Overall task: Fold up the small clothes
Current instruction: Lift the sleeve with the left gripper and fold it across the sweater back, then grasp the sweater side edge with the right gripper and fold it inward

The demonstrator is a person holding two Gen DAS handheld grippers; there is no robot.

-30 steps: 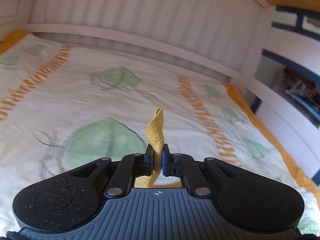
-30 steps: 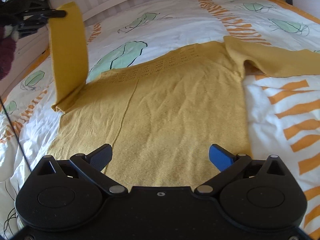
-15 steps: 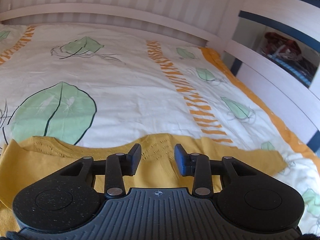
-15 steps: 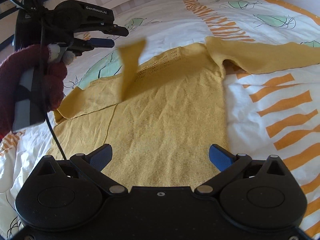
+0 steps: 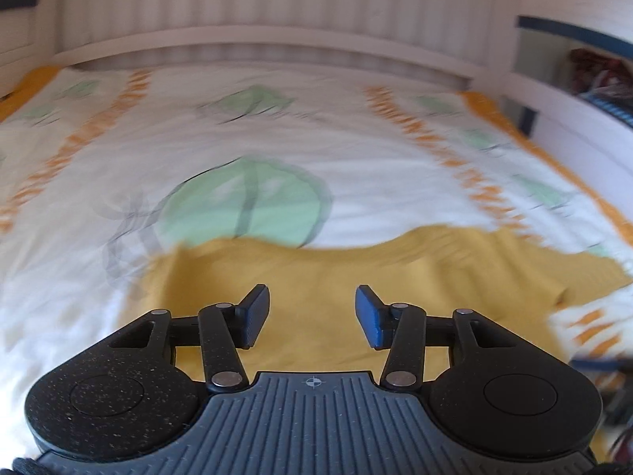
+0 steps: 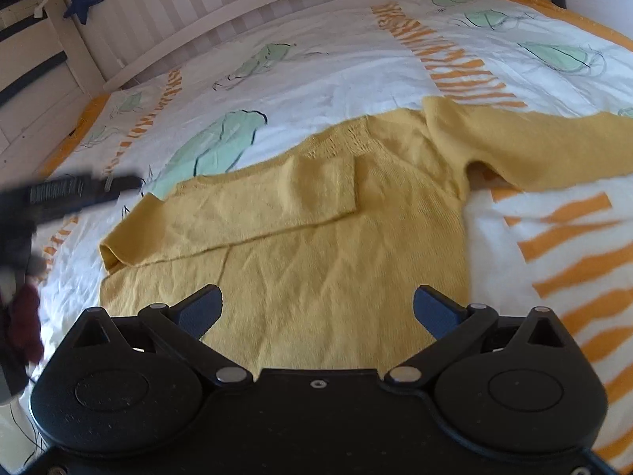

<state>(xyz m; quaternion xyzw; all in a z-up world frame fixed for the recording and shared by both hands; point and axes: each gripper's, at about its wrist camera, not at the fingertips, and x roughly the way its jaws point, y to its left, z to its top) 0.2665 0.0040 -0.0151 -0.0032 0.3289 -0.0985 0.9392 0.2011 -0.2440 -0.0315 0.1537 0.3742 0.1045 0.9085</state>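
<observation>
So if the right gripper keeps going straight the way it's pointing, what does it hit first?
Probably the yellow sweater: the open right gripper points down at its body panel on the bedspread, with nothing between.

I see a matt, fine-knit yellow sweater (image 6: 316,261) on a wrinkled printed cotton bedsheet (image 6: 336,63); at twelve o'clock, painted grooved wooden panelling (image 5: 296,0).

We can read no text, label, brand or number anywhere; the left view is blurred throughout.
</observation>
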